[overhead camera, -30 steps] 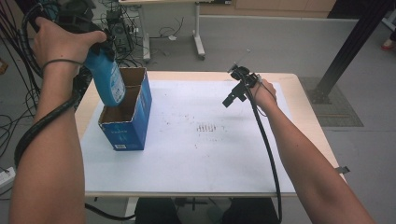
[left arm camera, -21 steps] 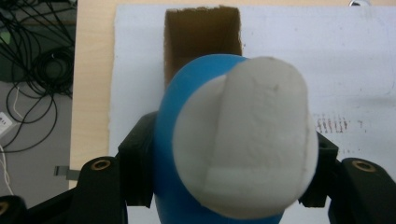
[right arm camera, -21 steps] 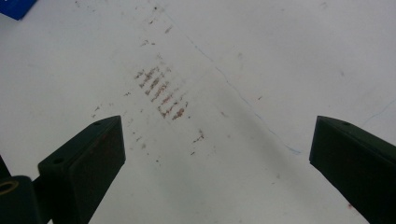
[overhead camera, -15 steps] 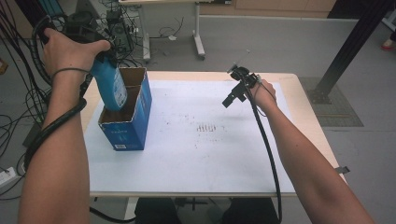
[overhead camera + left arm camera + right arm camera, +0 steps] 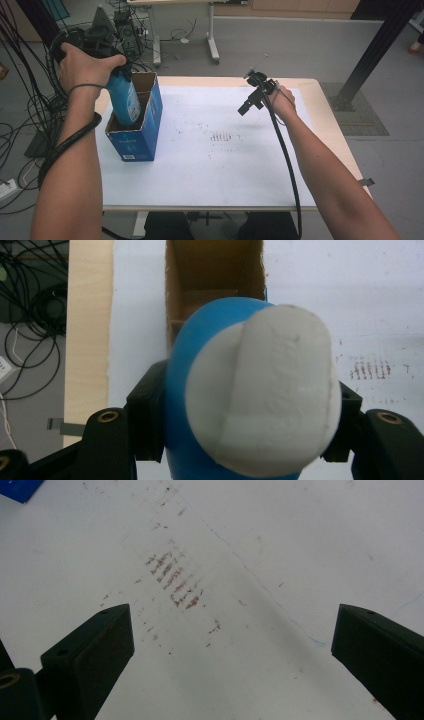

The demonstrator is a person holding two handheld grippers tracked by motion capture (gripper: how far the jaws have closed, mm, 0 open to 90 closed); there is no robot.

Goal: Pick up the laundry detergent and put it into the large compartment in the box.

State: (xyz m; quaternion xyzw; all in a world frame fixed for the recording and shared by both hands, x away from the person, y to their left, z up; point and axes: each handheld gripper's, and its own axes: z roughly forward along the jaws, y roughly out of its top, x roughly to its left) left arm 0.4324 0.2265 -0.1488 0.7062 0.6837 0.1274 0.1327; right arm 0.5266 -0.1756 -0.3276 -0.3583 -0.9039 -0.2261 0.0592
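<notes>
A blue bottle (image 5: 125,100) with a white flat end (image 5: 260,390) is held upright in my left gripper (image 5: 250,415), its lower part inside the open blue cardboard box (image 5: 145,130) at the table's left. The jaws press on both sides of the bottle. In the left gripper view the box's brown inside (image 5: 215,275) lies right below the bottle. My right gripper (image 5: 248,104) hovers open above the white sheet (image 5: 225,165) at the back right, nothing between its black fingers (image 5: 95,655).
Brown smudge marks (image 5: 172,580) stain the middle of the sheet. The wooden table edge (image 5: 87,315) runs left of the box. Cables (image 5: 30,115) lie on the floor to the left, and a black post (image 5: 375,50) stands at the back right.
The left hand has lowered the bottle farther into the box. The right gripper has stayed in place.
</notes>
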